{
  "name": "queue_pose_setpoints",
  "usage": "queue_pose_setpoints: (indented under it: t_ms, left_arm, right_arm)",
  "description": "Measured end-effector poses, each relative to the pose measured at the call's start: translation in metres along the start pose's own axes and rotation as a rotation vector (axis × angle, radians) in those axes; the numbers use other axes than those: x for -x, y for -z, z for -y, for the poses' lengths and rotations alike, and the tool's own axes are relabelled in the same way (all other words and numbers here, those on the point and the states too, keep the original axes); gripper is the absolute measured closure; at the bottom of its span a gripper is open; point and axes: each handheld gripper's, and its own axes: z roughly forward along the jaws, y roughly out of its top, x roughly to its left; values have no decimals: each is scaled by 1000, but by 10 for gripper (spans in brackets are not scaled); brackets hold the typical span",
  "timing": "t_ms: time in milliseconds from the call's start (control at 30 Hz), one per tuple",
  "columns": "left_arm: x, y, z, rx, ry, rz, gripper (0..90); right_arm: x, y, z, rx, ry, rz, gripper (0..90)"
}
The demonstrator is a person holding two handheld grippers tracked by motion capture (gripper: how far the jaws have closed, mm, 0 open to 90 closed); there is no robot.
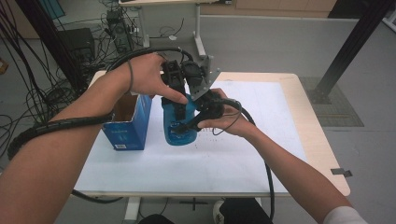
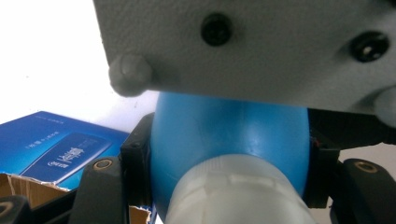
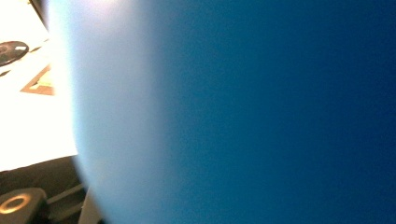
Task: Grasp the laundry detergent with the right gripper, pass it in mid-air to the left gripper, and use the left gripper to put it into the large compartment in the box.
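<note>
A blue bottle (image 1: 181, 125) stands upright on the white-covered counter (image 1: 243, 158), just left of the counter's middle in the high view. At its nine o'clock sits an open blue carton (image 1: 128, 123), close beside it but apart, with brown flaps turned up. The carton looks empty from above, though its inside is partly hidden by the left forearm, so I judge the bottle is already out of its box and the work now concerns the bottle itself, most likely its white cap (image 2: 238, 191). The cap sits on the neck, so whatever is to be done with it seems not yet done; opening and anything after that remain.

The left tool (image 1: 176, 100) comes down from twelve o'clock onto the bottle's upper part. In the left gripper view its black jaws stand on either side of the blue shoulder (image 2: 229, 130), pressed against it just behind the white cap, so it is clamped on the bottle.

The right tool (image 1: 201, 117) comes in from three o'clock at the bottle's side. In the right gripper view the blue wall (image 3: 261, 112) is so close that it blurs; the jaws cannot be made out against it, yet they stand nearly as far in as they go, and the high view suggests they grip the bottle's body.
</note>
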Motion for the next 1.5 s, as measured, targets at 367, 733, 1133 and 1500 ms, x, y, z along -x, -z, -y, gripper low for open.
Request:
queue_pose_setpoints:
  t_ms: [367,733,1133,1500]
  left_arm:
    - [0,0,0,5,9,6,377]
    - [1,2,0,0,15,4,377]
    - [3,2,0,0,22,1,378]
    - [3,4,-1,-4,25,3,378]
  right_arm:
    - [0,0,0,1,-5,-14,431]
    - [-1,1,0,9,-13,-19,428]
    - [-2,2,0,13,-14,-23,425]
    - [-2,3,-1,23,-6,-16,421]
